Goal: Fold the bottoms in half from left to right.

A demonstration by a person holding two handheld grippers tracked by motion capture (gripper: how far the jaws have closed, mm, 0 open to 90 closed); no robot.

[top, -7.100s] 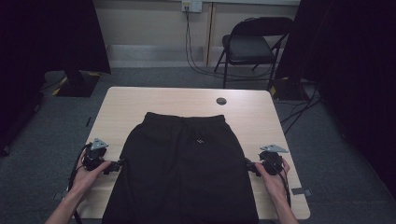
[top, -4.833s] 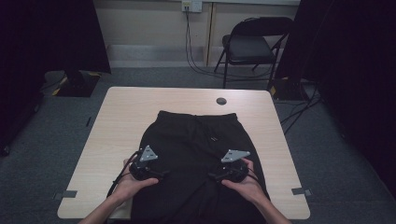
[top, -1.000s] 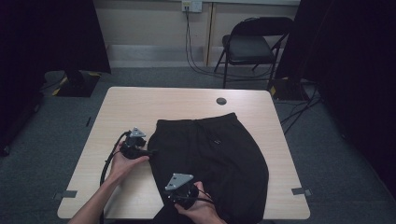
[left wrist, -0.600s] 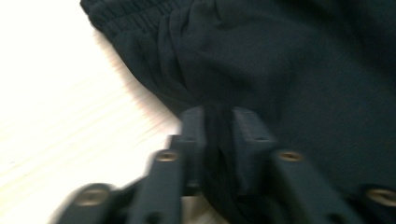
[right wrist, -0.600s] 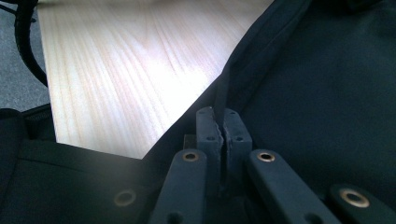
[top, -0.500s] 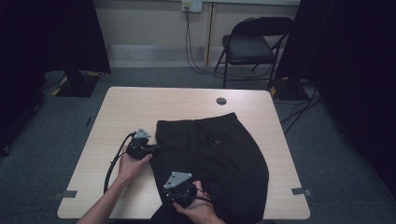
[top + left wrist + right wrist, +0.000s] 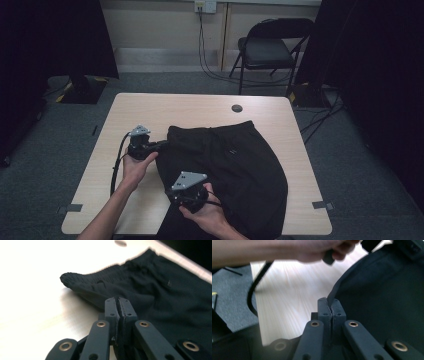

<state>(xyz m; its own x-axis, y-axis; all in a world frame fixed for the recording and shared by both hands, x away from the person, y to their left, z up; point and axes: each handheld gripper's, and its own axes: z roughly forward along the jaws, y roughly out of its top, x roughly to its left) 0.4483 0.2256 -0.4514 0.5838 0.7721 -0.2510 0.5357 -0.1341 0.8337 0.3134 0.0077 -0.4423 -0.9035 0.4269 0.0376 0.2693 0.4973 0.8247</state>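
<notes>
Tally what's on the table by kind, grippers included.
Black garment: 1
Gripper: 2, left gripper and right gripper, each shut on the garment's edge
Small dark round disc at the table's far edge: 1
Total: 4

You're working in what looks like a bare recording room or lab rather than a home: a plain light wood table (image 7: 150, 107) stands on grey carpet (image 7: 60, 130), with dark curtains (image 7: 60, 35) hanging at both sides. Behind it you have a lone black folding chair (image 7: 270, 47), a wall outlet (image 7: 205, 6) with cables (image 7: 202, 45) trailing down, and tape marks (image 7: 320, 204) stuck on the floor
</notes>
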